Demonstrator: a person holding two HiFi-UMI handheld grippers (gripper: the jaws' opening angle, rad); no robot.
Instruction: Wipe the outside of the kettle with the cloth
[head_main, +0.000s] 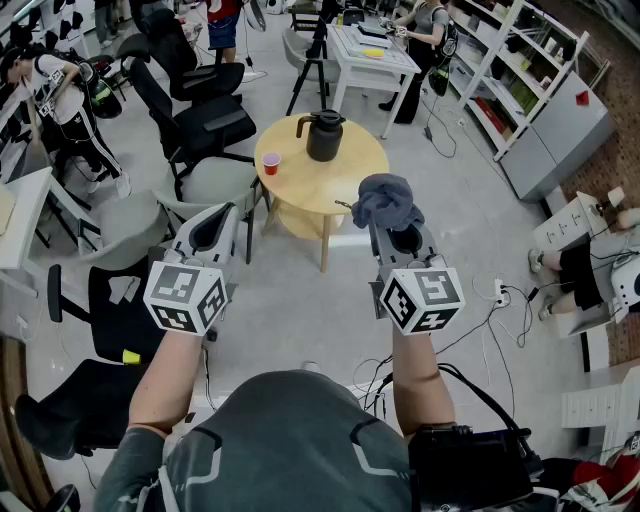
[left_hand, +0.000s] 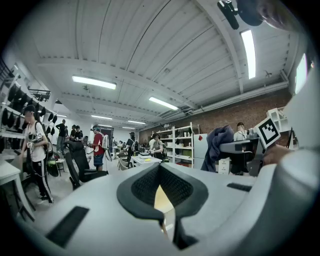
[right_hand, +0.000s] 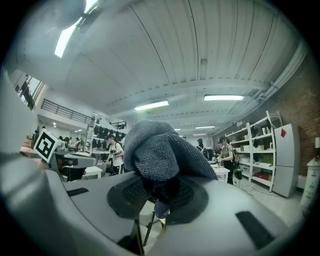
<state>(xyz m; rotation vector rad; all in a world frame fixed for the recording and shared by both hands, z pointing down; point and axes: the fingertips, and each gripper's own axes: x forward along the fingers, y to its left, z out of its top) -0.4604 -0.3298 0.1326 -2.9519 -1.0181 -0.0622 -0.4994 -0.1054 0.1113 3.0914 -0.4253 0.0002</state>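
Fingers (right_hand: 75, 210) of the right gripper (right_hand: 159, 192): closed on a bunched grey-blue cloth (right_hand: 150, 150), which is pinched at the pads, with its bulk mounded above and in front of the tips. Left gripper (left_hand: 161, 195): closed or very nearly so, nothing between the pads, only the pale wood beyond showing through the padded notch. Kettle (head_main: 324, 136): dark, lidded, upright at the 12 o'clock side of a round wooden counter (head_main: 320, 190), with a curved part reaching toward 9 o'clock; whether this is the handle or the spout cannot be told. Red cup (head_main: 271, 163): upright near the counter's 9 o'clock edge, apart from the kettle. Position of tools, head view: both grippers are held out before the person on the 6 o'clock side, the cloth overlapping the counter's 4 o'clock rim and well apart from the kettle, the left gripper short of the 7 o'clock rim. Step in hand, as judged: cloth secured, approach to the kettle; no wiping contact made. Next move, as judged: carry the cloth toward 12 o'clock onto the kettle wall and rub around it, with the free left gripper best placed to steady the kettle from its 9 o'clock side, passing clear of the cup. Surroundings: office chairs, shelving and other people, none taking part.
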